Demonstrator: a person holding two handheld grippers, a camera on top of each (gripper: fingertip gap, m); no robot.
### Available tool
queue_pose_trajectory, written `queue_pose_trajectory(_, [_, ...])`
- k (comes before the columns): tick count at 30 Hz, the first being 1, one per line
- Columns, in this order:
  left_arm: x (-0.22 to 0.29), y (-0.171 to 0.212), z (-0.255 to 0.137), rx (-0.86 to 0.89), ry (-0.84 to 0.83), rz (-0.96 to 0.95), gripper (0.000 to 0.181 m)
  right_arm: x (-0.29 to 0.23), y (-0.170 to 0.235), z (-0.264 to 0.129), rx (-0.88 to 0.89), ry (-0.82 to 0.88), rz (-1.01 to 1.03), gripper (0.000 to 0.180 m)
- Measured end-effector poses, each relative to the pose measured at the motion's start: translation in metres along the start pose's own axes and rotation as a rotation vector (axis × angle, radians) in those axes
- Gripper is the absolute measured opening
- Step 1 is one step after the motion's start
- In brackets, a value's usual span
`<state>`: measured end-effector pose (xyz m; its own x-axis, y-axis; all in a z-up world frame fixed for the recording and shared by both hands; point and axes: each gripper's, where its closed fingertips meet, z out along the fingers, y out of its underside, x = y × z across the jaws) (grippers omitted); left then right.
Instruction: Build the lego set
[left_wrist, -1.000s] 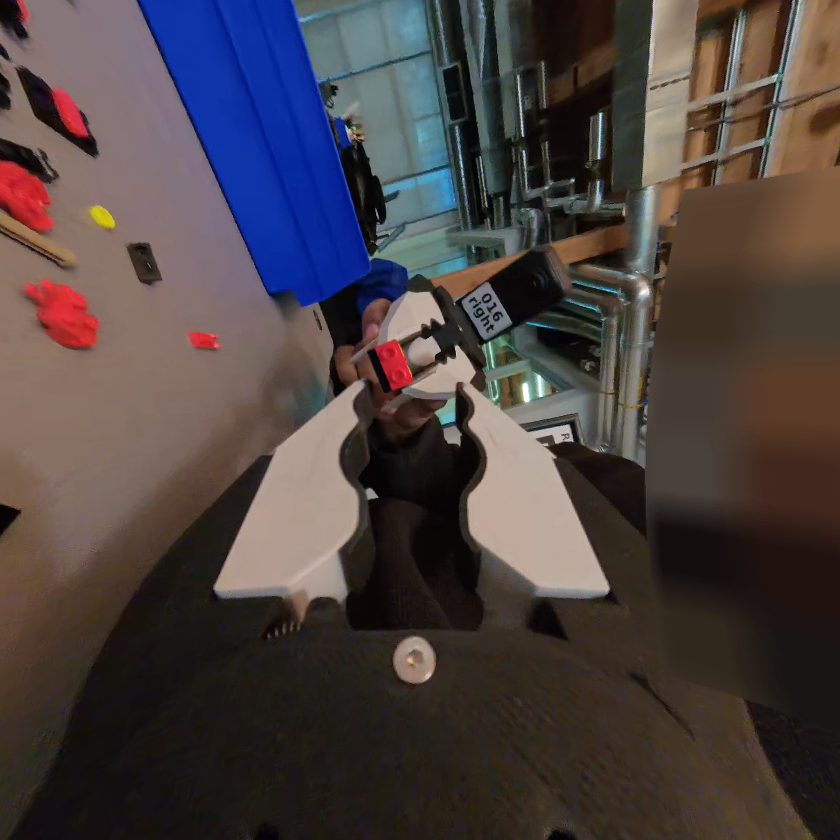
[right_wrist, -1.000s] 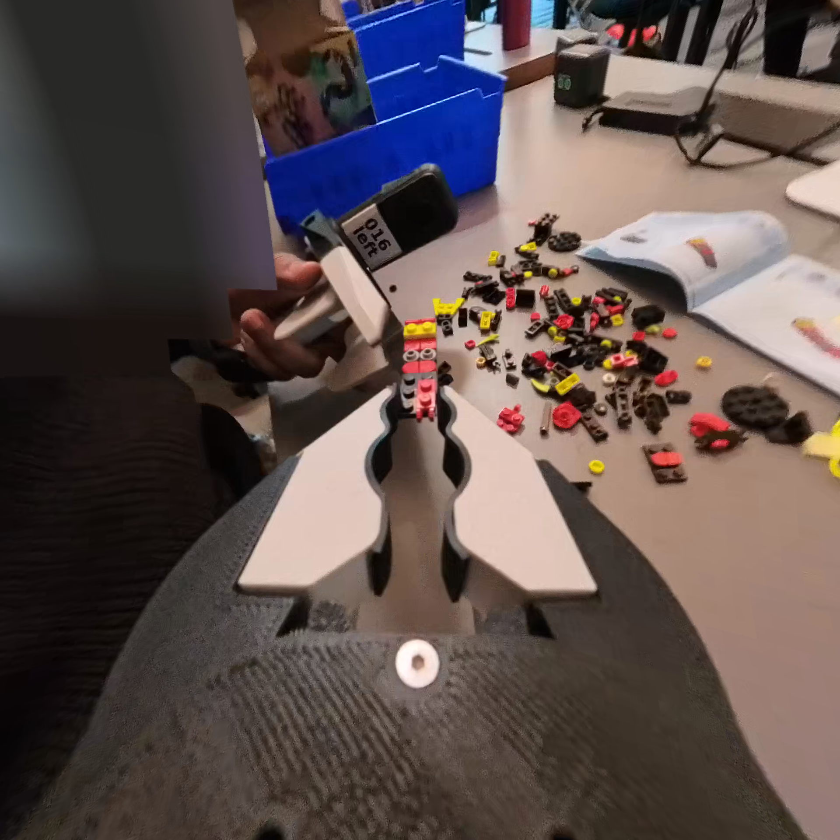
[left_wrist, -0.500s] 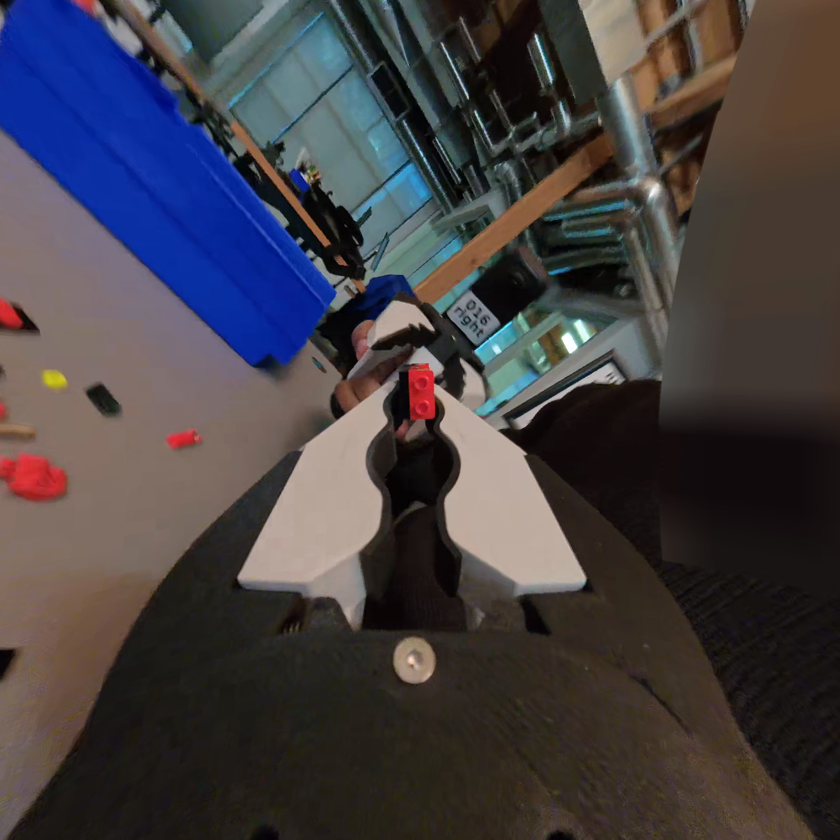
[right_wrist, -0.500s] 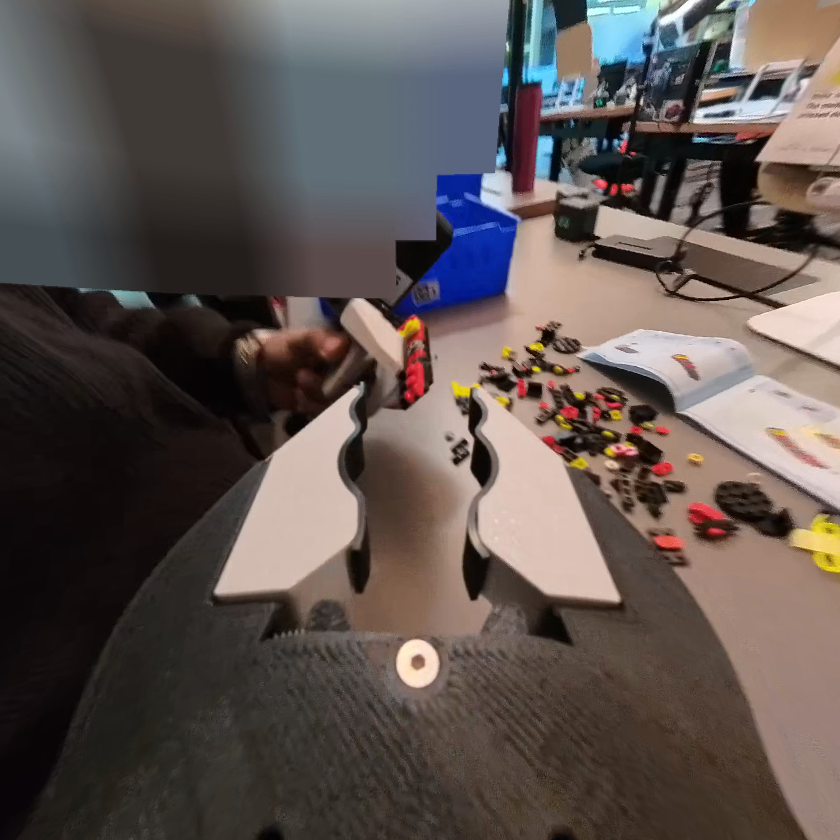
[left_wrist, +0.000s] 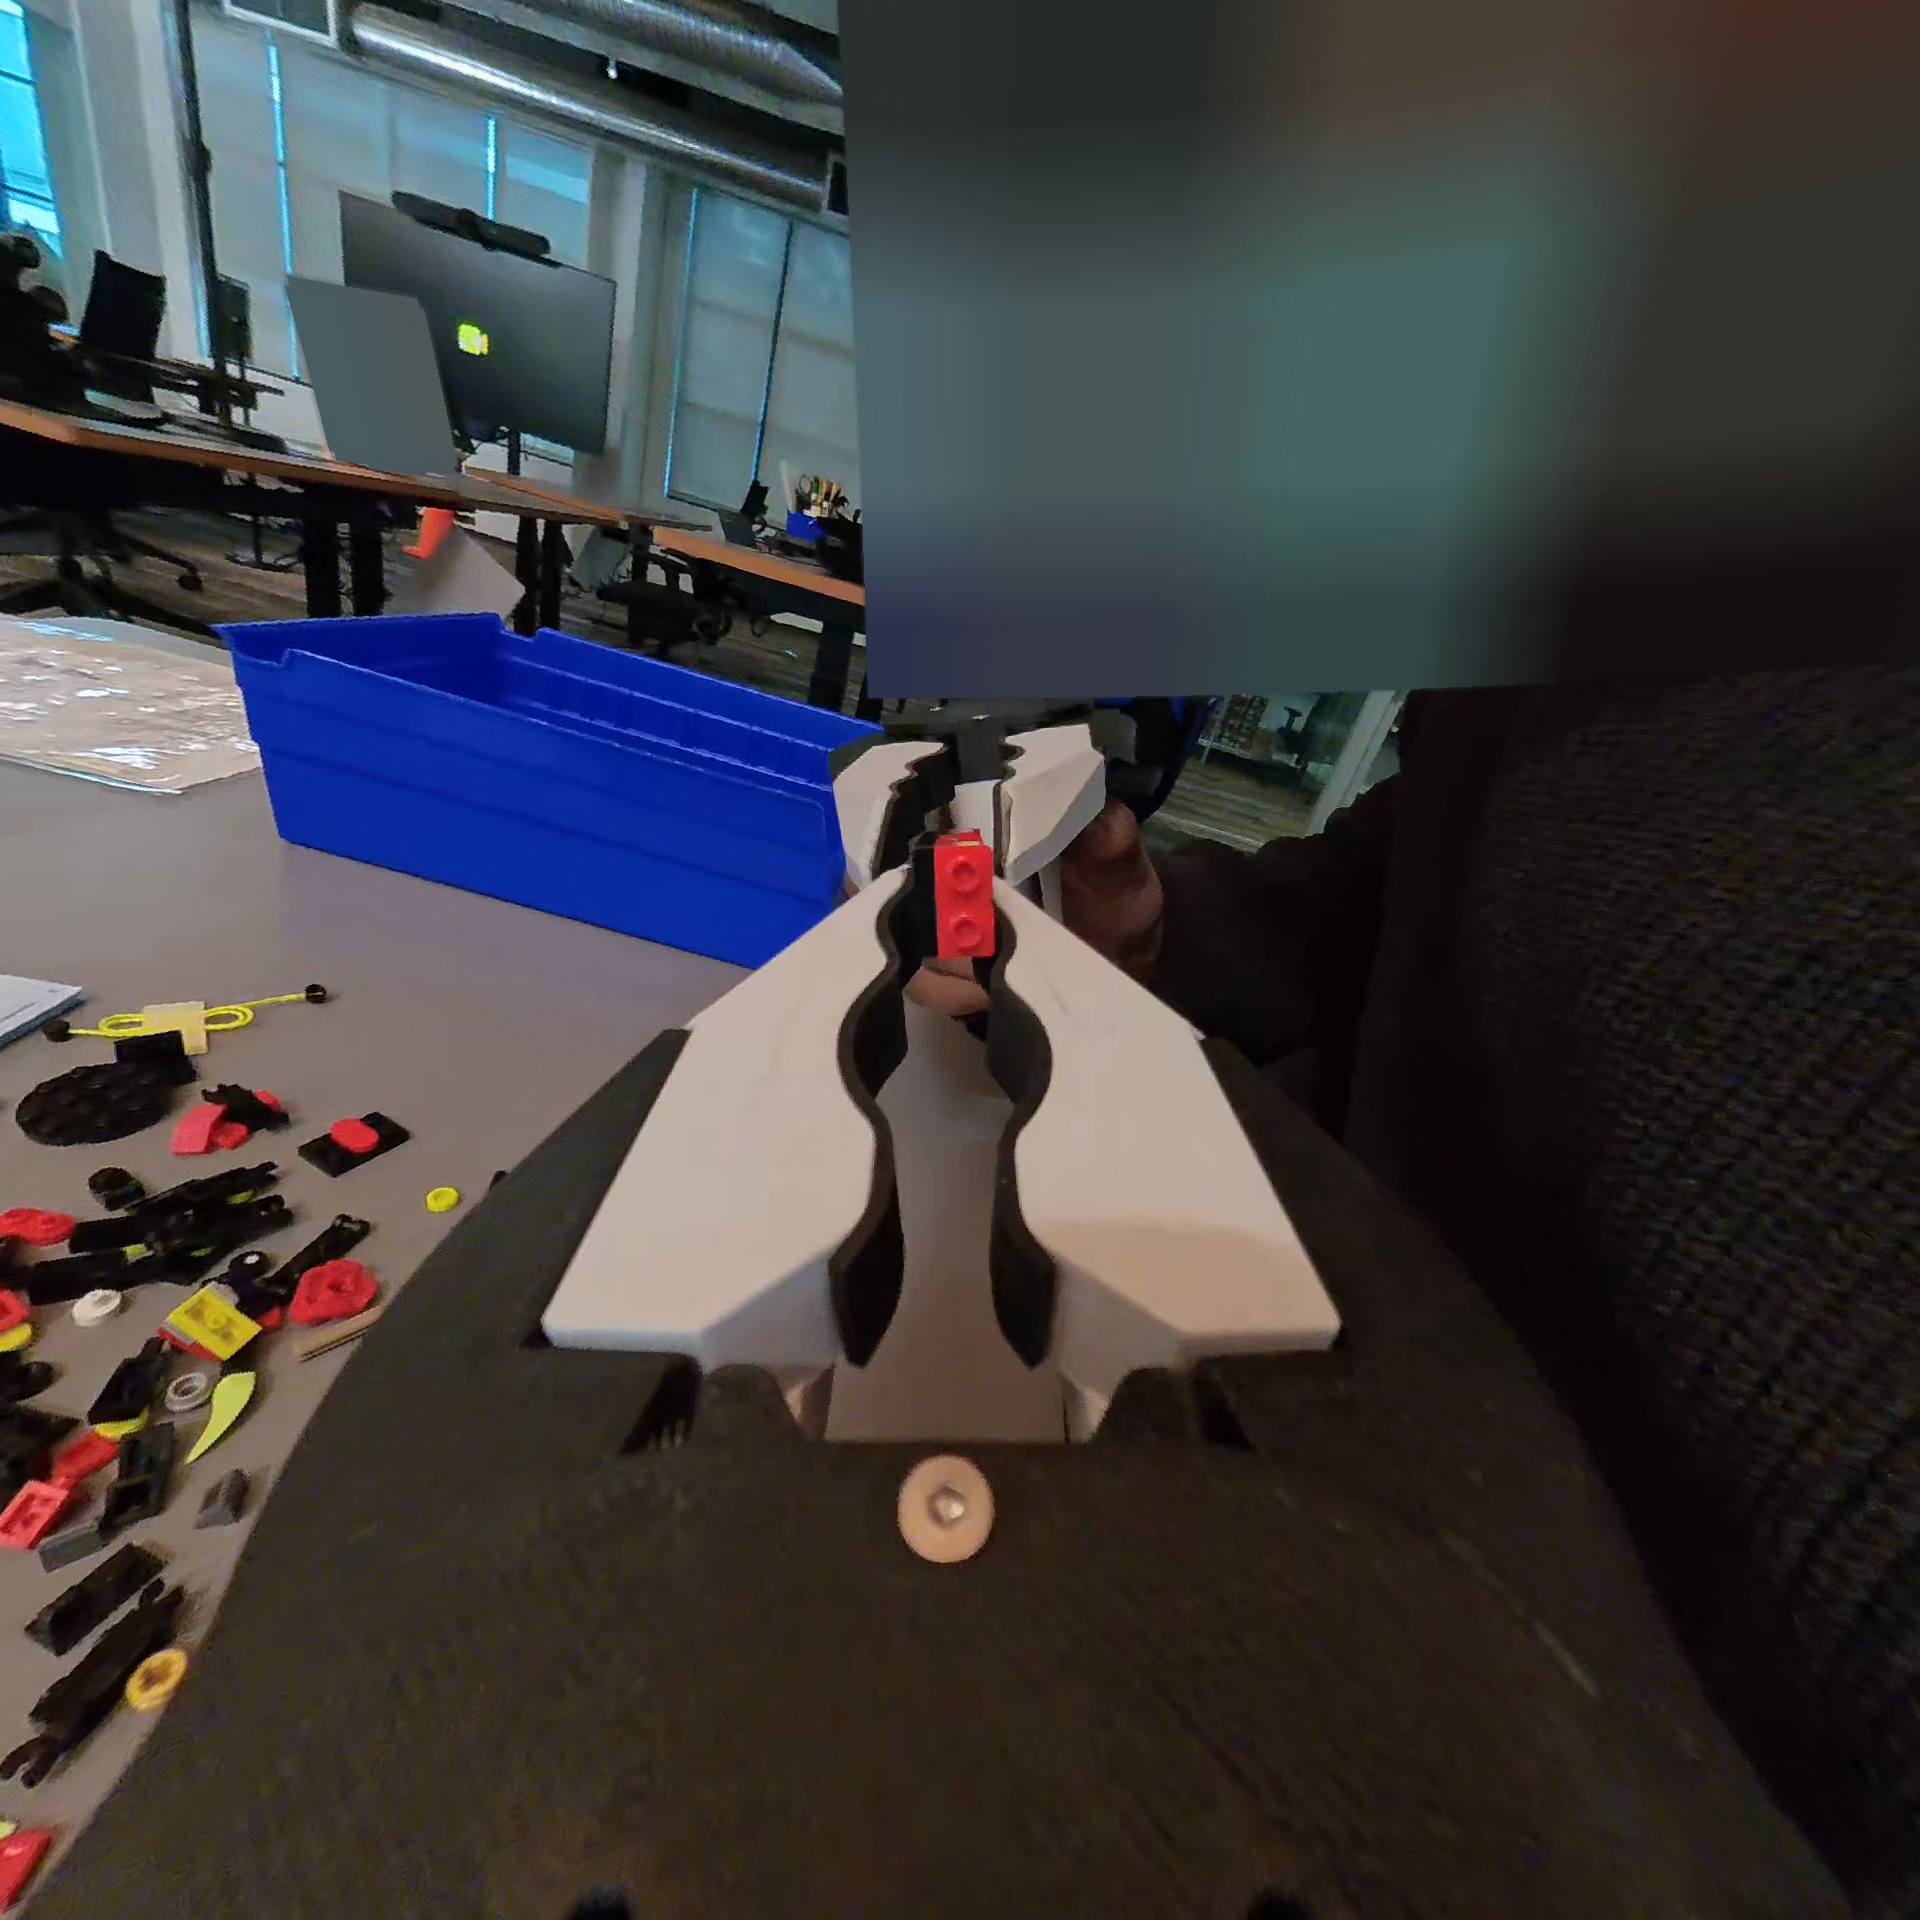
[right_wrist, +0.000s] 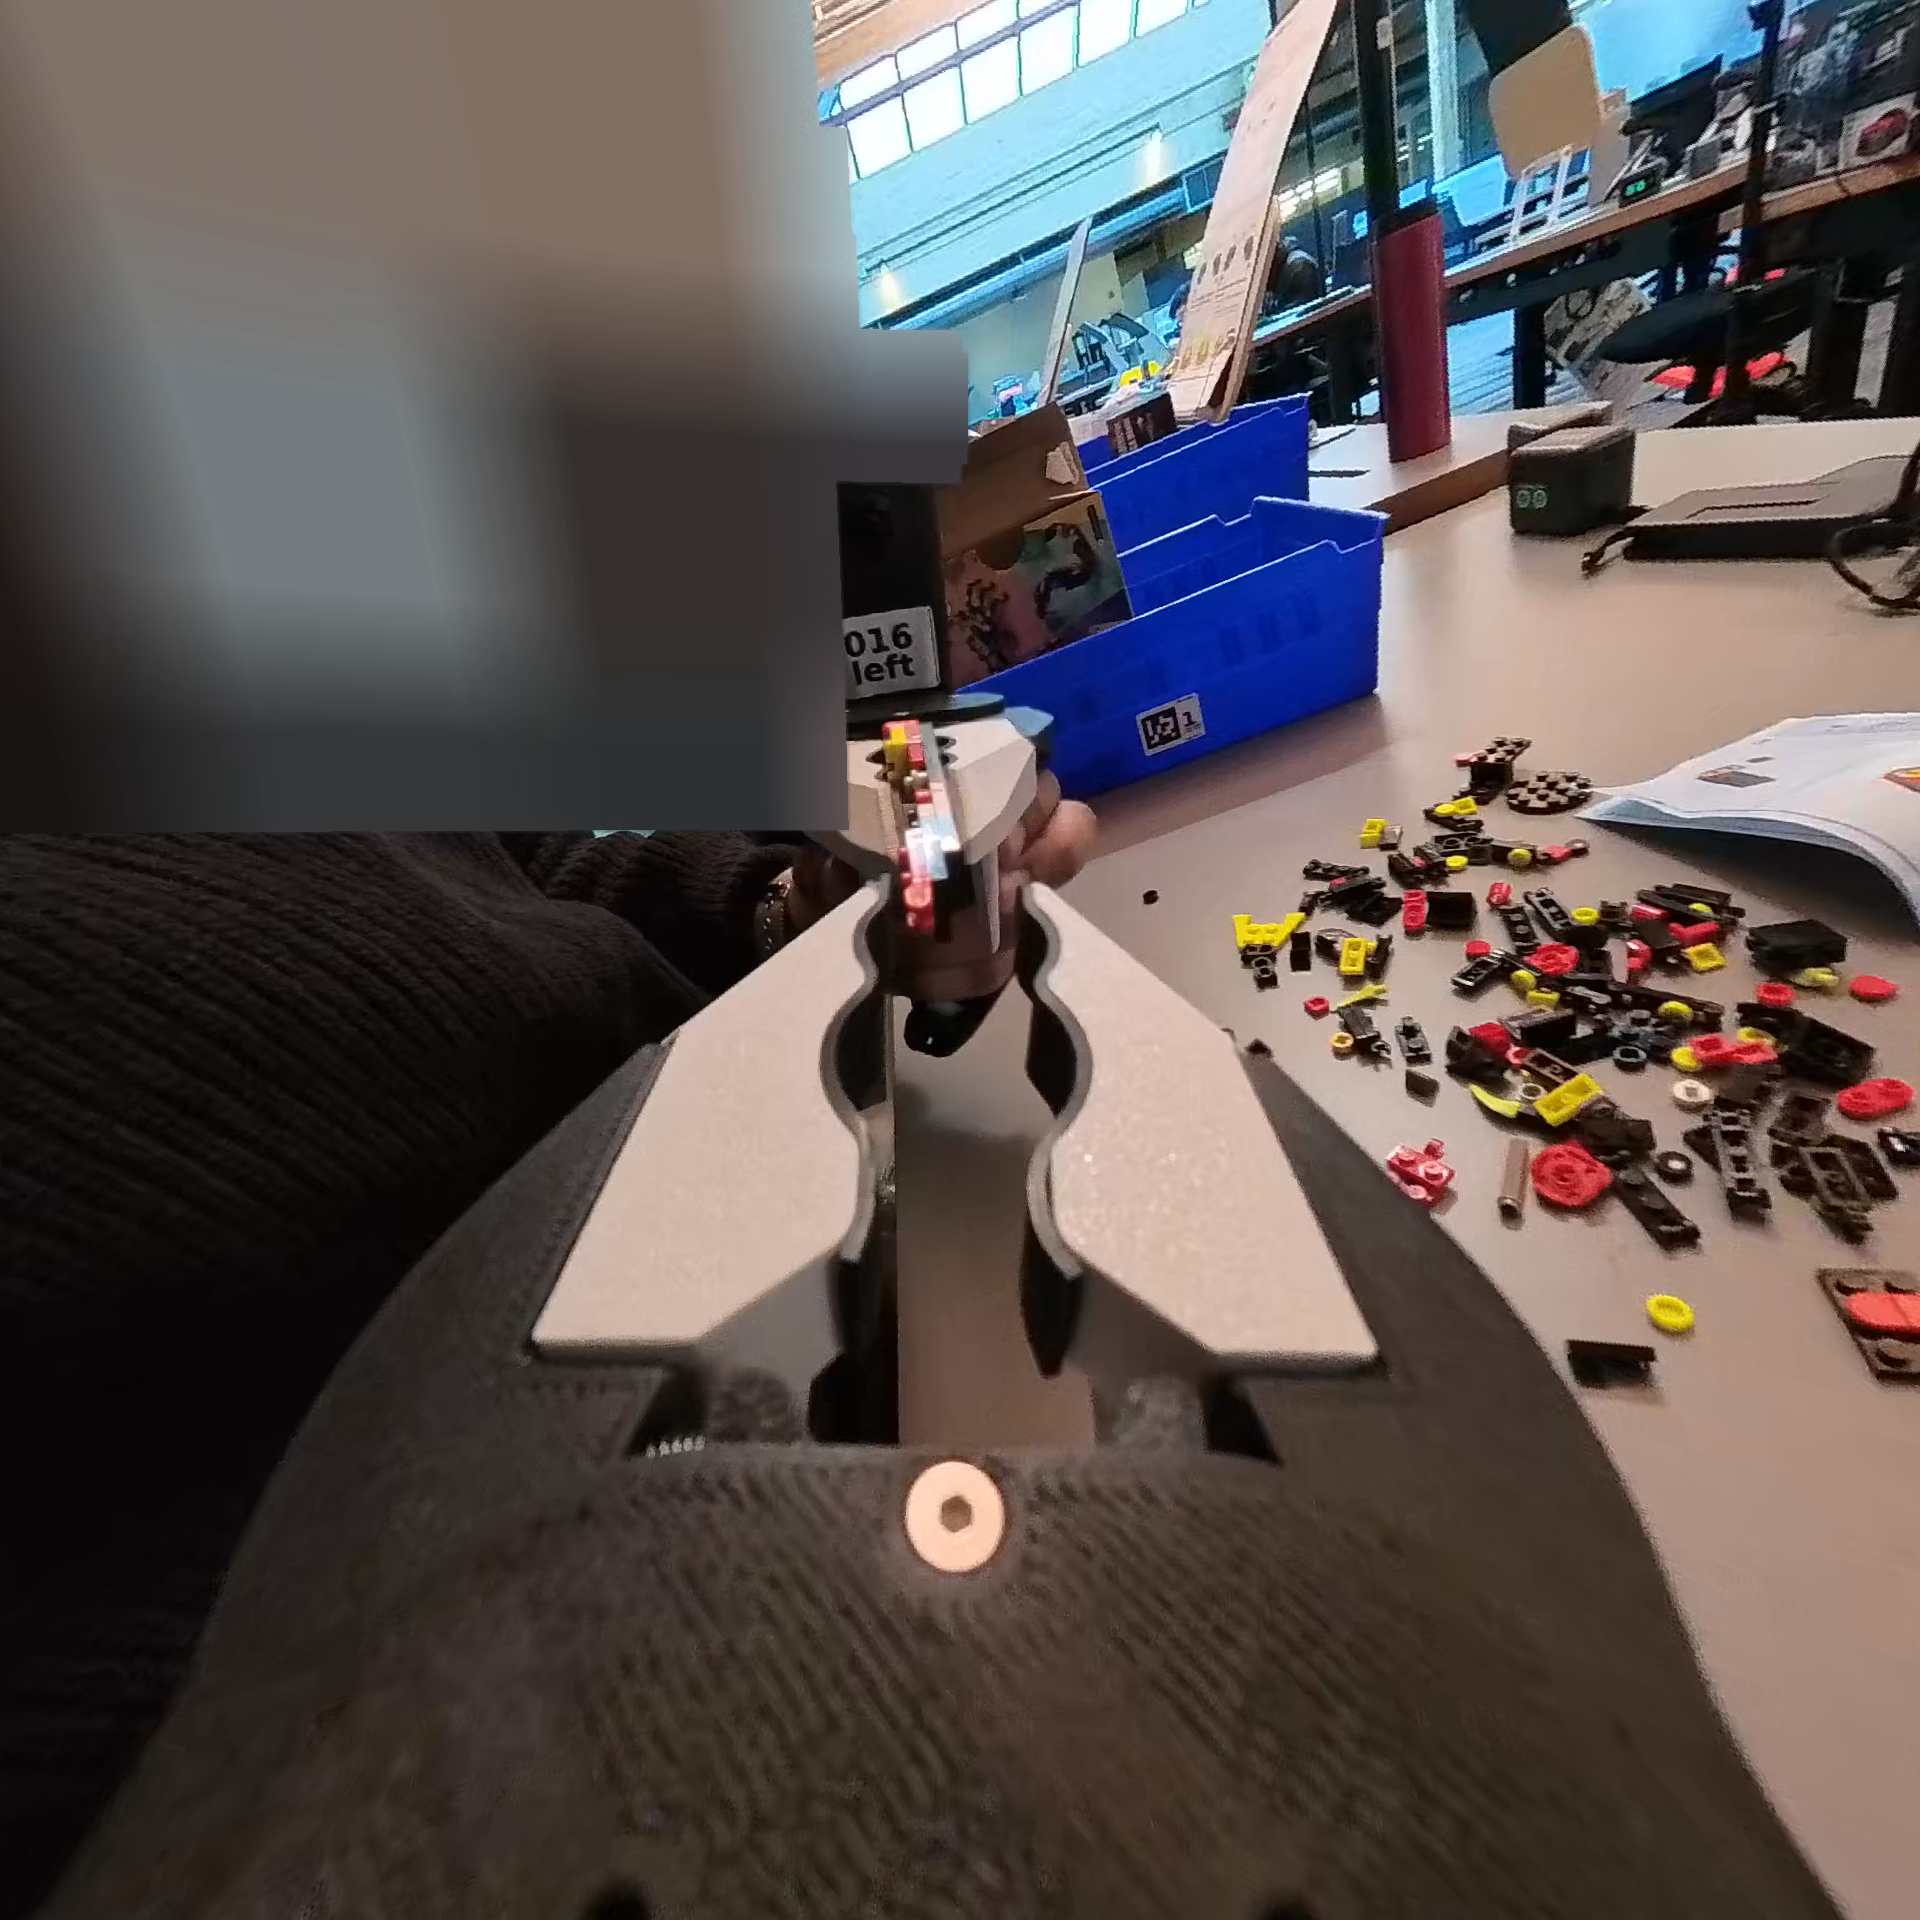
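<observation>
The left gripper is clamped on a small lego build, whose red two-stud end stands upright between the fingertips, raised above the table. From the right wrist view the same build is seen edge-on as a thin strip of red, yellow and black plates. The right gripper is held facing it with jaws apart and nothing between them, the build lying just beyond the left fingertip. Loose pieces in black, red and yellow are scattered on the table. A booklet is laid open beyond them, and a blue bin is set farther back.
</observation>
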<state>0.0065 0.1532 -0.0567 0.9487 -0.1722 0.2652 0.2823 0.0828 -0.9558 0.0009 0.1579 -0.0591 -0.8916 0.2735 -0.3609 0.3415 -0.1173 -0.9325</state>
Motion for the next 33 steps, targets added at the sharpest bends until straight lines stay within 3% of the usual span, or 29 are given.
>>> queue_pose_trajectory(9, [0.002, 0.002, 0.0018, -0.001, 0.016, -0.022, 0.006, -0.0053, 0.001, 0.002, 0.004, -0.041, 0.0, 0.009])
queue_pose_trajectory(19, [0.0032, 0.0036, 0.0036, -0.009, 0.024, -0.03, 0.005, -0.0045, -0.0013, 0.0007, 0.023, -0.048, 0.014, 0.016])
queue_pose_trajectory(33, [0.0069, 0.0057, 0.0063, -0.02, 0.038, -0.035, 0.005, -0.0103, 0.0038, 0.0028, -0.017, -0.054, -0.06, 0.009])
